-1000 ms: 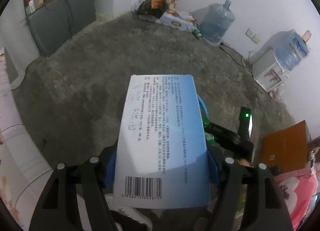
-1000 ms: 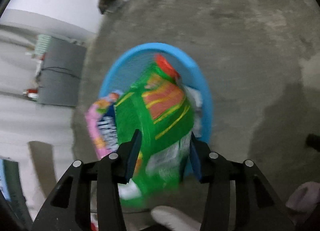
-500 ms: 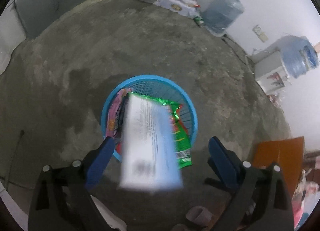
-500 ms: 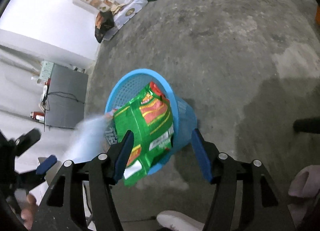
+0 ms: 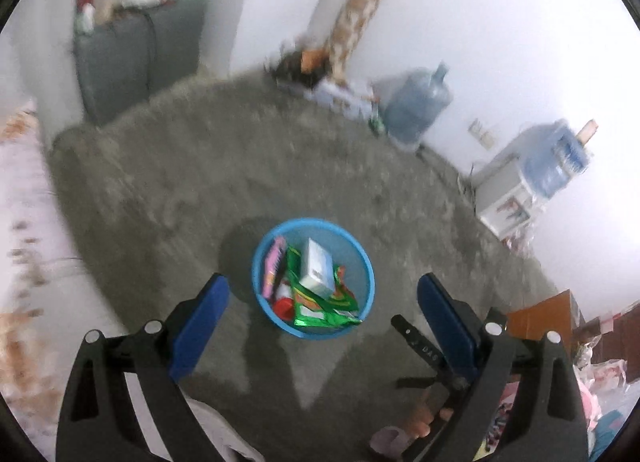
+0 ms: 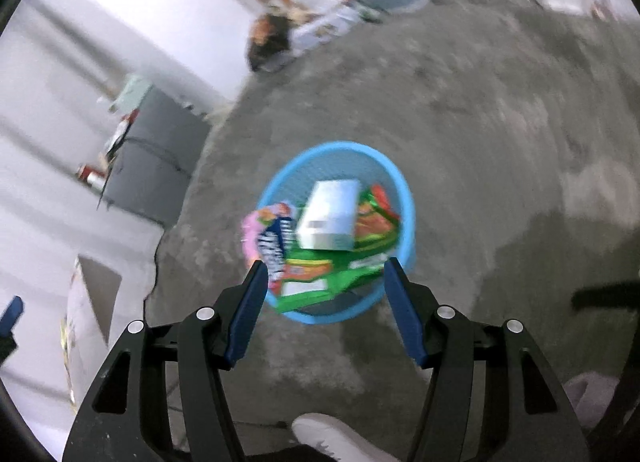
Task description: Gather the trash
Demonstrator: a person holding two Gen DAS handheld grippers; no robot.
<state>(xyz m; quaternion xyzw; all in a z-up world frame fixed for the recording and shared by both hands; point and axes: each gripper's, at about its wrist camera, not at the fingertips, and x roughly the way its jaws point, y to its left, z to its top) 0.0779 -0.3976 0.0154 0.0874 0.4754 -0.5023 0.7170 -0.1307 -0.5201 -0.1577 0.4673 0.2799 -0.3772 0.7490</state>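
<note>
A blue mesh trash basket (image 5: 368, 274) stands on the concrete floor; it also shows in the right wrist view (image 6: 408, 198). In it lie a pale blue-white box (image 5: 317, 269) (image 6: 330, 214), a green snack bag (image 5: 324, 308) (image 6: 328, 270) and a pink wrapper (image 5: 272, 270) (image 6: 260, 234). My left gripper (image 5: 322, 294) is open and empty, high above the basket. My right gripper (image 6: 325, 274) is open and empty, above the basket's near rim.
Water jugs (image 5: 418, 106), a white dispenser (image 5: 508, 198) and a pile of boxes (image 5: 336, 90) line the far wall. A grey cabinet (image 5: 132, 58) stands at back left. An orange carton (image 5: 540, 316) is at the right. A white shoe (image 6: 336, 438) is below.
Both grippers let go: the box and the green bag dropped into the basket. Both grippers have risen away from the basket and stand open.
</note>
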